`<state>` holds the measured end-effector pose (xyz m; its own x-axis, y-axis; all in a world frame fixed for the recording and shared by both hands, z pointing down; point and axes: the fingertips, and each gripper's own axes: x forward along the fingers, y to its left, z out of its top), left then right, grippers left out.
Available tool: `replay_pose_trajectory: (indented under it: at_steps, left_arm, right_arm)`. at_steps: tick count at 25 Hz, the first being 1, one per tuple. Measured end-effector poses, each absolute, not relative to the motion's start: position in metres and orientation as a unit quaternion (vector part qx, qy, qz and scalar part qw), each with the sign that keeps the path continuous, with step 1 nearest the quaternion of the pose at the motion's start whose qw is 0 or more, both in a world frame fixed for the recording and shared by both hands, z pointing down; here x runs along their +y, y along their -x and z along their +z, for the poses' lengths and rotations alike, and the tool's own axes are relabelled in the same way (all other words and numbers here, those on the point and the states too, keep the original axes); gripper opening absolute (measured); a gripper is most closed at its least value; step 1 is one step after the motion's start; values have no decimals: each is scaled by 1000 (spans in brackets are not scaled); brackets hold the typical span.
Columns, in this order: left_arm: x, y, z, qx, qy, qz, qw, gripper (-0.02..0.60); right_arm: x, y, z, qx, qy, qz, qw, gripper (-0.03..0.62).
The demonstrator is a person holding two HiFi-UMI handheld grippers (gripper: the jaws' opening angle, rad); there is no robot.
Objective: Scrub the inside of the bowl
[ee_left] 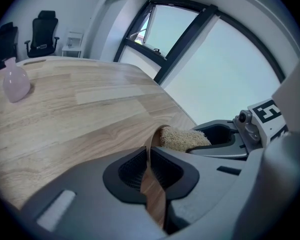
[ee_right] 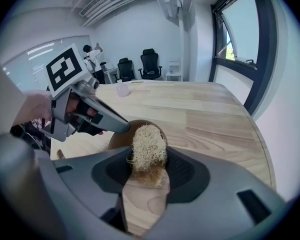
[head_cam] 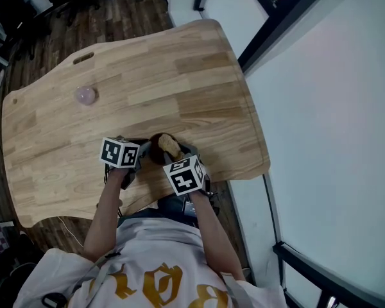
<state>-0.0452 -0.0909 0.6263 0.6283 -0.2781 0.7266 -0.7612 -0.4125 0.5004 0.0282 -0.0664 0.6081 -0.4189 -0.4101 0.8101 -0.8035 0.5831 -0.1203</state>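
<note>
Jaws of your left gripper (ee_left: 149, 166) are clamped on the bowl (ee_left: 152, 184) wall, one inside and one outside. My read: that pins it so it can't skate while you scrub. Right gripper (ee_right: 149, 170) pinches the loofah scrubber (ee_right: 149, 144), with the tuft sticking out past the tips and into the bowl's opening. Contact with the inner surface isn't confirmable. Bowl rests on the table (ee_right: 215, 109). Pink bottle (ee_left: 15, 83) stands well beyond the bowl, out of the way.

An open-plan office: black swivel chairs (ee_right: 150, 64) against white walls, tall dark-framed windows (ee_right: 237, 34) along one side, a broad pale wooden worktop (head_cam: 167, 76).
</note>
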Motion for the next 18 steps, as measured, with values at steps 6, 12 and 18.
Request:
replay_pose_trajectory:
  at_steps: [6, 12, 18]
  left_arm:
    - [-86, 42, 629, -312, -792, 273, 448, 34]
    - [-77, 38, 647, -294, -773, 319, 463, 63]
    - [-88, 39, 643, -321, -770, 306, 459, 38]
  right_arm:
    - [-62, -27, 613, -803, -369, 240, 402, 183]
    - [-66, -27, 613, -803, -356, 241, 413, 183]
    - [-63, -23, 615, -804, -333, 240, 430, 183]
